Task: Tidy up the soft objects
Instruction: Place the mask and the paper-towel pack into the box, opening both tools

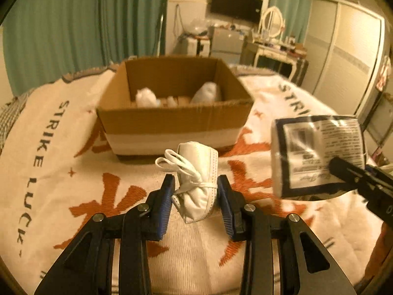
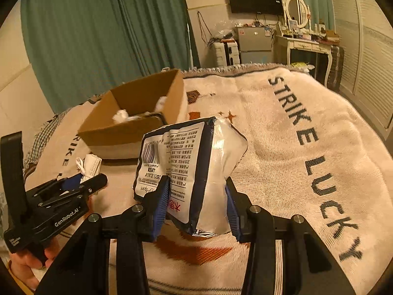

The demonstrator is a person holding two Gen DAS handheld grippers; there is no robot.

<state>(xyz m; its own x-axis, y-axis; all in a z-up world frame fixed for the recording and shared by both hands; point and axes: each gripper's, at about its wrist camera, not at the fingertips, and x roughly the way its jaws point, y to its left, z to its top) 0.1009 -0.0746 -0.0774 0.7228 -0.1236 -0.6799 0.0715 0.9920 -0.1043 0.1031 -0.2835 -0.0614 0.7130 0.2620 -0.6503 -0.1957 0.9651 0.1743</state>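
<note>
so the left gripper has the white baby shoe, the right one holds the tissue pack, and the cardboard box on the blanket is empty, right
Not quite: the cardboard box is not empty. The left wrist view shows white soft items lying inside it. The rest holds: the left gripper has the white baby shoe, and the right gripper holds the tissue pack.

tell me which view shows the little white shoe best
The left wrist view: the white shoe sits centred between the left gripper fingers, laces and stitching clear. The right wrist view shows only a small part of it at the far left, beyond that gripper's tips.
</note>
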